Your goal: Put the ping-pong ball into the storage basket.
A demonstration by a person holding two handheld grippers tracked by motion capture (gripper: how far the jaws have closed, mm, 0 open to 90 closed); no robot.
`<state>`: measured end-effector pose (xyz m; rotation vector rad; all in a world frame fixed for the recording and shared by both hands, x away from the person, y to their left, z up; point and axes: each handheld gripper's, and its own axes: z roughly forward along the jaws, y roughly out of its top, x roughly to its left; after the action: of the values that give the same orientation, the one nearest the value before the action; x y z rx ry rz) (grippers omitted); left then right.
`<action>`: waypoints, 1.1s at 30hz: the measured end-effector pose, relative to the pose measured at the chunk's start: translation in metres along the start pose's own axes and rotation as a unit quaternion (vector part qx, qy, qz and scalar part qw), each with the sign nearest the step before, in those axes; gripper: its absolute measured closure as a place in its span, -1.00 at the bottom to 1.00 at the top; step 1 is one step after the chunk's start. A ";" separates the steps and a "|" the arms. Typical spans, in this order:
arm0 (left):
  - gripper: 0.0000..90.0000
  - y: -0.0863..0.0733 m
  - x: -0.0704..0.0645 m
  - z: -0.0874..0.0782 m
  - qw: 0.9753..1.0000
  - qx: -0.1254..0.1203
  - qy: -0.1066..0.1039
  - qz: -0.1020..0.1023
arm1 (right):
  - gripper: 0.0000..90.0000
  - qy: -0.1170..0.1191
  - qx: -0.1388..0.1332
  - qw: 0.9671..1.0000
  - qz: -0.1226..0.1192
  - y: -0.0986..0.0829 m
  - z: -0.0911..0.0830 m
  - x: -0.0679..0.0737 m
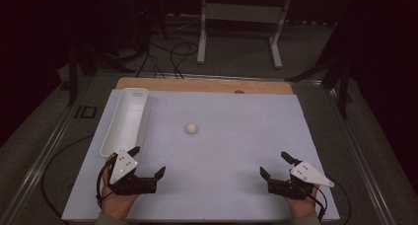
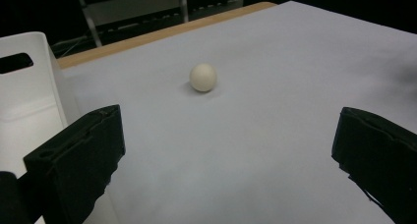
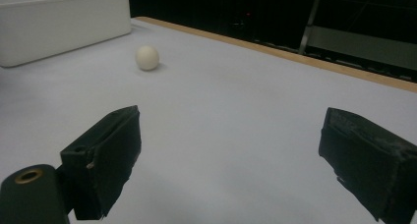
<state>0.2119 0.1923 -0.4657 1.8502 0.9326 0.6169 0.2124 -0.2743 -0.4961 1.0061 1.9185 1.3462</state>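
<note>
A small white ball (image 1: 191, 128) rests alone on the pale sheet (image 1: 226, 151) near the table's middle. It also lies ahead in the left gripper view (image 2: 203, 77) and far left in the right gripper view (image 3: 147, 57). My left gripper (image 1: 147, 162) sits near the front left edge, jaws wide open, nothing between them (image 2: 226, 150). My right gripper (image 1: 275, 165) rests near the front right, also open and holding nothing (image 3: 228, 150). Both grippers are well short of the ball.
A long white bin (image 1: 125, 119) stands along the sheet's left edge, just beyond my left gripper; its wall shows in both gripper views (image 2: 24, 96) (image 3: 64, 22). A wooden board edge (image 1: 204, 85) runs along the back. Cables and a stand's legs (image 1: 236, 32) lie on the floor beyond.
</note>
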 end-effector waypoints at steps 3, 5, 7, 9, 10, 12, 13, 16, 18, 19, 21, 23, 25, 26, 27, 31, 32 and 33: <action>-1.00 0.003 -0.001 0.001 1.000 0.001 0.002 0.001 | -0.81 -0.001 0.000 1.000 0.000 0.000 0.000 0.000; -1.00 0.005 -0.001 0.001 1.000 0.001 0.004 0.004 | -0.81 -0.001 0.000 1.000 0.001 0.000 0.000 0.000; -1.00 0.007 -0.001 0.002 1.000 0.002 0.005 0.006 | -0.81 0.000 0.000 1.000 0.000 0.000 0.000 0.000; -1.00 0.009 -0.001 0.003 1.000 0.004 0.007 0.007 | -0.81 -0.001 0.000 1.000 0.000 0.000 0.000 0.000; -1.00 0.009 -0.002 0.004 1.000 0.005 0.006 0.009 | -0.81 -0.001 0.000 1.000 0.001 0.000 0.000 0.000; -1.00 0.010 -0.002 0.005 1.000 0.006 0.007 0.008 | -0.81 -0.001 0.000 1.000 0.000 0.000 0.001 0.000; -1.00 0.010 -0.002 0.006 1.000 0.007 0.007 0.009 | -0.81 -0.001 0.000 1.000 0.000 0.000 0.001 0.000; -1.00 0.012 -0.004 0.008 1.000 0.010 0.005 0.011 | -0.81 -0.001 0.000 1.000 0.000 0.000 0.001 0.000; -1.00 0.013 -0.004 0.009 1.000 0.011 0.006 0.012 | -0.81 -0.001 0.000 1.000 0.000 0.000 0.001 0.000; -1.00 0.014 -0.005 0.011 1.000 0.014 0.005 0.013 | -0.81 -0.001 0.000 1.000 0.002 0.000 0.001 0.000; -1.00 0.015 -0.007 0.013 1.000 0.014 0.006 0.012 | -0.81 -0.001 0.000 1.000 0.000 0.000 0.001 -0.001; -1.00 0.017 -0.007 0.015 1.000 0.016 0.005 0.013 | -0.81 0.000 -0.001 1.000 0.001 0.000 0.001 -0.001; -1.00 0.018 -0.008 0.016 1.000 0.018 0.004 0.013 | -0.81 0.000 -0.001 1.000 0.001 0.000 0.001 -0.001; -1.00 0.018 -0.008 0.017 1.000 0.021 0.004 0.013 | -0.81 0.000 -0.001 1.000 0.002 0.000 0.001 -0.001; -1.00 0.019 -0.008 0.019 1.000 0.021 0.003 0.013 | -0.81 0.001 0.000 1.000 0.003 0.000 0.001 -0.001; -1.00 0.021 -0.009 0.022 1.000 0.023 0.006 0.013 | -0.82 0.001 0.001 1.000 0.002 0.000 0.002 0.000; -1.00 0.021 -0.009 0.022 1.000 0.023 0.006 0.011 | -0.82 0.000 0.001 1.000 0.001 0.000 0.002 0.000; -1.00 0.022 -0.008 0.023 1.000 0.022 0.007 0.010 | -0.82 0.000 0.001 1.000 0.001 0.000 0.002 0.000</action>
<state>0.2317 0.1676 -0.4561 1.8986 0.9441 0.6259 0.2141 -0.2737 -0.4968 1.0087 1.9189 1.3462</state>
